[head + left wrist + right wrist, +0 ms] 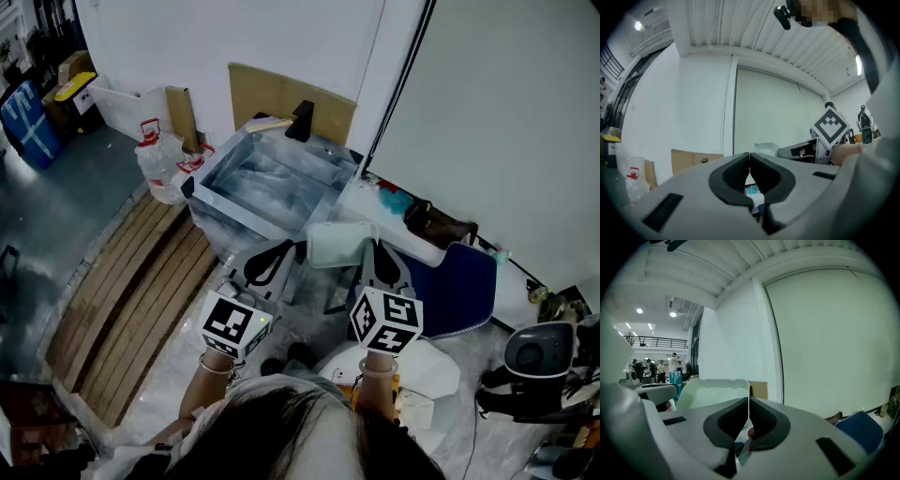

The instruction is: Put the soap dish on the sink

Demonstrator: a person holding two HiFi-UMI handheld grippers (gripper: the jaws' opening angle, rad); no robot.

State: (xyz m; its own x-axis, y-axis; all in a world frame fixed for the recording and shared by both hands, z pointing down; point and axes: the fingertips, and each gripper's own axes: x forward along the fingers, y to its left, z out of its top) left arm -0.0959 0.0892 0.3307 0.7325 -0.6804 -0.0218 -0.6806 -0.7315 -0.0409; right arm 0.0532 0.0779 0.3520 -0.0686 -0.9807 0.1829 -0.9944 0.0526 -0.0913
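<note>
Right gripper (367, 247) is clamping the soap dish (339, 246). In the right gripper view its jaws are closing on the thin wall of the pale dish, and the dish is standing upright to the left of them. Left gripper (286, 251) is carrying nothing, its jaws meeting at the tips with nothing between them. The person is holding both grippers side by side out in front, and in the head view the dish is showing between them.

Task status: the pick-up appears complete and the placing is outstanding. The dish is hanging in the air just short of the near right corner of the steel sink (246, 204) and is touching no part of it. By my judgement, what is left is to carry it forward, set it down flat on the sink's edge and let go.

Surroundings:
- A black faucet (301, 121) is standing at the far rim.
- A cardboard sheet (272, 97) is leaning on the wall behind the faucet.
- A clear plastic jug (161, 161) is sitting by the sink's left corner.
- Wooden slats (131, 300) are lying on the floor to the left.
- A white desk (367, 208) is running right from the sink, bearing a teal item (395, 201) and a dark brown item (437, 224).
- A blue chair (461, 283) is standing below the desk.

Obstructions: nothing is standing between dish and sink. The near rim is looking narrow, and the teal item is taking up space by the right-hand edge.
</note>
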